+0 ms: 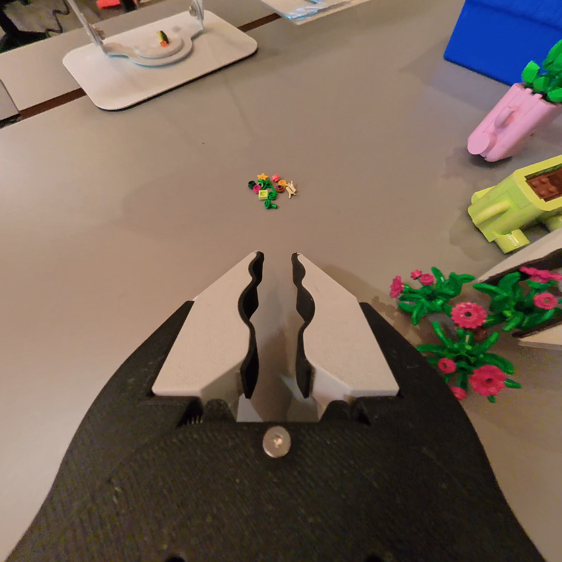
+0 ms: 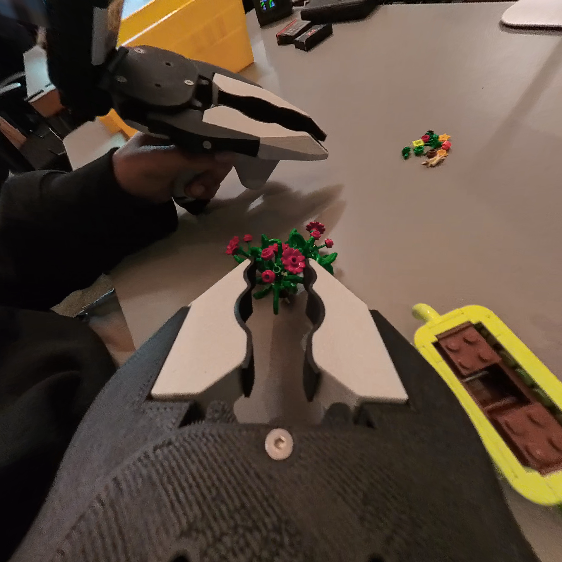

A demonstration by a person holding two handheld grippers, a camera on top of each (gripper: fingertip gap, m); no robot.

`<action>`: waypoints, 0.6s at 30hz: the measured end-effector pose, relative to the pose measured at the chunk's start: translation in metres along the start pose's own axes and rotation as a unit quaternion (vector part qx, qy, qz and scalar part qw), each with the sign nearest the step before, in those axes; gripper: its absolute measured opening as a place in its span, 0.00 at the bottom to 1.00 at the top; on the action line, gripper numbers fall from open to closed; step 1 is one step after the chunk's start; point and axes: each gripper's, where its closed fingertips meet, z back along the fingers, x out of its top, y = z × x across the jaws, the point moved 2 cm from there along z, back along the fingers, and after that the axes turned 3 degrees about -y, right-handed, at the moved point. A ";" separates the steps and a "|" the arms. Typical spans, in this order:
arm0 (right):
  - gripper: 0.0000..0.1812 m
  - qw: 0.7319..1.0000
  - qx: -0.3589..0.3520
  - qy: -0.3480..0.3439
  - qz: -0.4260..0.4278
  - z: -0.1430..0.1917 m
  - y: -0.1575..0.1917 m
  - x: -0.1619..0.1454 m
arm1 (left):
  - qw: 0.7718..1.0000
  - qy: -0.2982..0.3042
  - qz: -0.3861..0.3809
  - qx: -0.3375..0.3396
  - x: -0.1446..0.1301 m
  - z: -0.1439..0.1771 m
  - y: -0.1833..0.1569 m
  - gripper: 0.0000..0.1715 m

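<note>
A toy-brick plant with green leaves and magenta flowers (image 2: 281, 267) lies on the grey table (image 2: 425, 243). My right gripper (image 2: 279, 264) is open, its tips on either side of the plant and its stem between the pads. The plant also shows in the left wrist view (image 1: 462, 322), with the right gripper's fingers (image 1: 517, 263) around its far part. My left gripper (image 1: 276, 255) is slightly open and empty, above the table and left of the plant. It also shows in the right wrist view (image 2: 322, 146), held by a hand in a dark sleeve. A small pile of loose coloured pieces (image 1: 270, 190) lies ahead of it.
A lime-green brick planter with brown bricks inside (image 2: 486, 395) lies right of my right gripper, also in the left wrist view (image 1: 514, 206). A pink pot with green leaves (image 1: 511, 121), a blue box (image 1: 511, 36) and a white stand (image 1: 158, 57) lie farther off. A yellow box (image 2: 194, 33) stands behind. The left gripper's tips are roughly 12 cm from the right gripper's.
</note>
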 end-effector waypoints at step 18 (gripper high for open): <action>0.23 0.997 -0.046 -0.063 0.029 0.039 0.002 -0.001 | 0.997 -0.043 0.057 -0.024 0.006 0.011 0.009 0.11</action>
